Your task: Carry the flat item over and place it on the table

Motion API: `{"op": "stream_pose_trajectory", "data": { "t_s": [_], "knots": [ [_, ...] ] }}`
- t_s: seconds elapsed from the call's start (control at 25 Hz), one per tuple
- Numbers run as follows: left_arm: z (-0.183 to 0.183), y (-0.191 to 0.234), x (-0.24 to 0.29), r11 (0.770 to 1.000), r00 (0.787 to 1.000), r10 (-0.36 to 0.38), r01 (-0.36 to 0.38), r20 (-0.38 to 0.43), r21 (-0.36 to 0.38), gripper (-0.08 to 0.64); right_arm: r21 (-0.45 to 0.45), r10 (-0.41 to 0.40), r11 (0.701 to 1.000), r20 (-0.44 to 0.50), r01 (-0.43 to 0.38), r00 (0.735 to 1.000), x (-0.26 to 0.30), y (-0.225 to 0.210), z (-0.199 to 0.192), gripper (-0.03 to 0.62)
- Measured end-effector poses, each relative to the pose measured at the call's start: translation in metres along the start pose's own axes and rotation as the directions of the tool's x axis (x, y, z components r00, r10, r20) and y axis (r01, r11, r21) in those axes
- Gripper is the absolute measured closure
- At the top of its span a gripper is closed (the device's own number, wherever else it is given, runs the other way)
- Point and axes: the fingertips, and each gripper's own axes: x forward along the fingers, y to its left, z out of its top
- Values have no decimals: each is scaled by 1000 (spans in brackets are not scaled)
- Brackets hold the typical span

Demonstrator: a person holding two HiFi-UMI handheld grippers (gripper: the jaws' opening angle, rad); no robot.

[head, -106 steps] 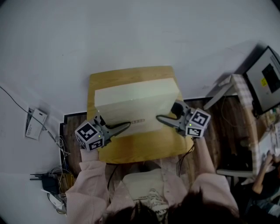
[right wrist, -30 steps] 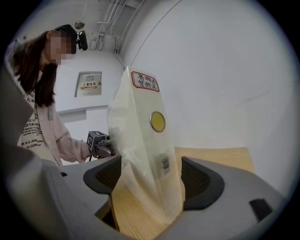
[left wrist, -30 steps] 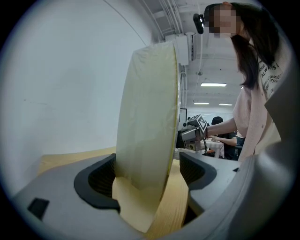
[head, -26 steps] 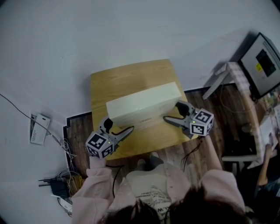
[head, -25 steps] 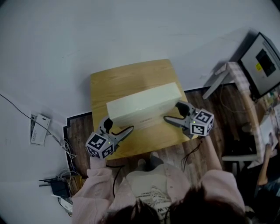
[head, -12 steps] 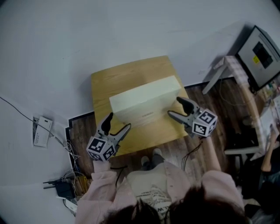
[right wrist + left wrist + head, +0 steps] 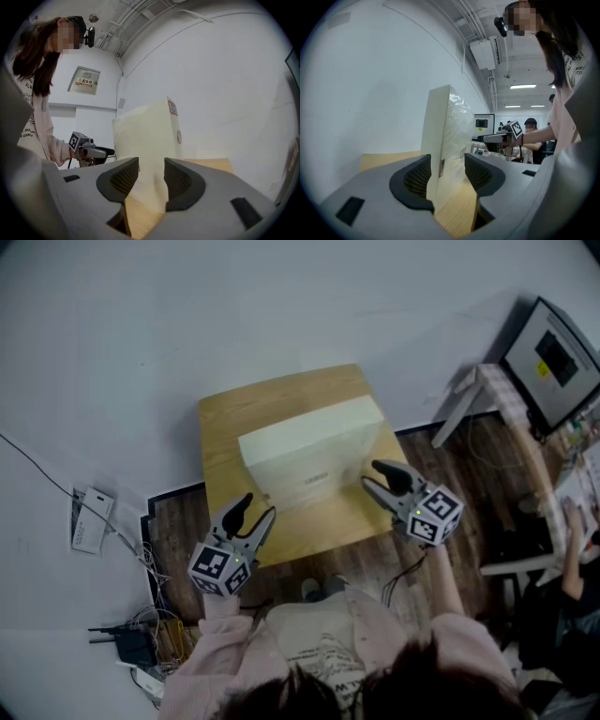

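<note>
Wooden counter (image 7: 225,427): small, mid-frame in the head view, with bare wood showing toward 10 o'clock.

Flat cream box (image 7: 314,451): lies on the counter, covering the part toward 4 o'clock.

Left gripper (image 7: 258,507): just off the box's 7 o'clock corner. Jaws part-spread and closing. The box edge lines up with the gap, beyond the pads, and the pads are not pressing it.

Right gripper (image 7: 371,474): at the box's 4 o'clock end. Jaws part-spread and closing. The box shows past the gap, and nothing is pinched.
</note>
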Motion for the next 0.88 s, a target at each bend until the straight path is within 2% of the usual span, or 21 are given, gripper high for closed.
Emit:
{"op": "stream_pose_trajectory", "data": {
  "t_s": [0.16, 0.32, 0.48, 0.56, 0.72, 0.8, 0.88],
  "knots": [
    [-3, -13, -2, 1000, 1000, 2, -2, -10, 7, 373, 5, 28, 1000, 5, -28, 1000, -3, 8, -2, 475],
    [-5, -32, -2, 1000, 1000, -17, 17, -19, -18, 411, 13, 57, 998, 9, -57, 998, -8, 15, 1, 512],
    [-6, -50, 0, 999, 999, -26, 26, -29, -28, 459, 27, 101, 995, 14, -101, 995, -12, 23, 2, 515],
    [-5, -59, 1, 999, 999, -24, 23, -29, -31, 471, 28, 110, 993, 18, -111, 994, -15, 25, 4, 561],
    [-5, -72, 1, 999, 999, -20, 19, -31, -31, 503, 35, 139, 990, 19, -140, 990, -20, 32, 4, 561],
    [-5, -76, -1, 999, 999, -15, 14, -30, -33, 518, 36, 153, 987, 17, -154, 988, -21, 36, 3, 589],
    [-5, -81, -2, 999, 1000, -12, 11, -29, -35, 527, 41, 164, 986, 17, -165, 986, -23, 39, 3, 589]
  ]
}}
